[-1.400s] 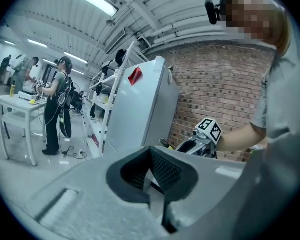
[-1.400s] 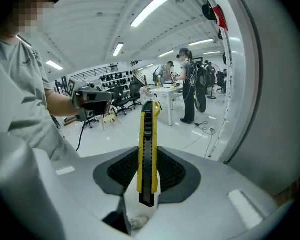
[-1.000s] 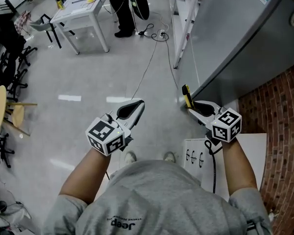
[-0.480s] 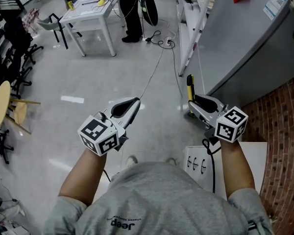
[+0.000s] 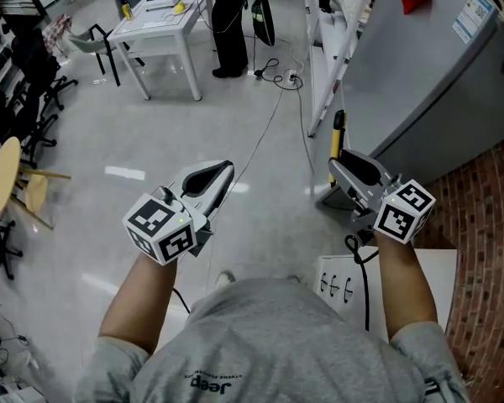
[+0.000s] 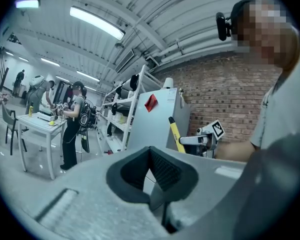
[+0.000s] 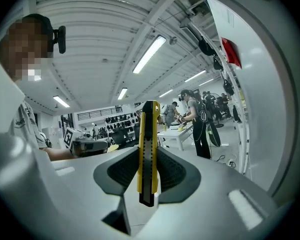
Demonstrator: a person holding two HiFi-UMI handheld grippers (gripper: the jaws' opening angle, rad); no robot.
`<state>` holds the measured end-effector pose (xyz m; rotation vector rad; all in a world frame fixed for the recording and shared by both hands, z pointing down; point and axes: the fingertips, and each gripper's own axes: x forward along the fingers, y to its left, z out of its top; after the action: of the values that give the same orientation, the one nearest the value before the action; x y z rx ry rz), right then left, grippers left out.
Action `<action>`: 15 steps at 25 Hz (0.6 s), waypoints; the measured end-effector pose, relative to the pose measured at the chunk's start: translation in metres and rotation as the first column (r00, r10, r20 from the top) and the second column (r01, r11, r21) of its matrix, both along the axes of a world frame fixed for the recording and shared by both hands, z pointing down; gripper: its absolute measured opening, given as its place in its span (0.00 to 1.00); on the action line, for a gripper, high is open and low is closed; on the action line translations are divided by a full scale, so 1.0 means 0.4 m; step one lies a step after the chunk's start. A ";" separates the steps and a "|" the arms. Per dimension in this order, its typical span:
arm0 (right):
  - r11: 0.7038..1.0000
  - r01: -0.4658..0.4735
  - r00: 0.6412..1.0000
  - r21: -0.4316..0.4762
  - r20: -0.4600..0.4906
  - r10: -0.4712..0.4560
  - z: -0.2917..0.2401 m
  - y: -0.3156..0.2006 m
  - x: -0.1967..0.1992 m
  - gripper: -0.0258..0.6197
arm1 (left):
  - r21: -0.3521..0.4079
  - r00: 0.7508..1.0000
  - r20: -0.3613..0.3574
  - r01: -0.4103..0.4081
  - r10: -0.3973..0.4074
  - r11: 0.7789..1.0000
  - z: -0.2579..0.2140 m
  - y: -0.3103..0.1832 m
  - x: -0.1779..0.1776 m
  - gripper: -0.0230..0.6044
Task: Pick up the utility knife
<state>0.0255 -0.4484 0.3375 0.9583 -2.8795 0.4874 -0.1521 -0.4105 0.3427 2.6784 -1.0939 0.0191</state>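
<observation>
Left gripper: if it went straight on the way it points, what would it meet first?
Nothing close: past the left gripper the way looks free up to the grey cabinet beside the shelf rack, though depth is hard to judge.

1. The left claw (image 6: 150, 159) has its jaws closed together, with nothing between them.
2. Beyond it, the right claw (image 6: 184, 140) holds a yellow utility knife (image 6: 174, 133) upright.
3. A person (image 6: 72, 126) stands at a white counter (image 6: 37, 122).
</observation>
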 end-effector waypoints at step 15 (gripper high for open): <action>0.999 -0.015 0.998 0.033 0.065 0.013 -0.040 0.013 0.021 0.23 | 0.007 1.000 -0.026 -0.015 0.015 1.000 -0.023 0.016 0.014 0.03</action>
<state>0.0337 -0.4433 0.3215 0.9867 -2.9491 0.4813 -0.1463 -0.4039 0.3335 2.6851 -1.0679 -0.0159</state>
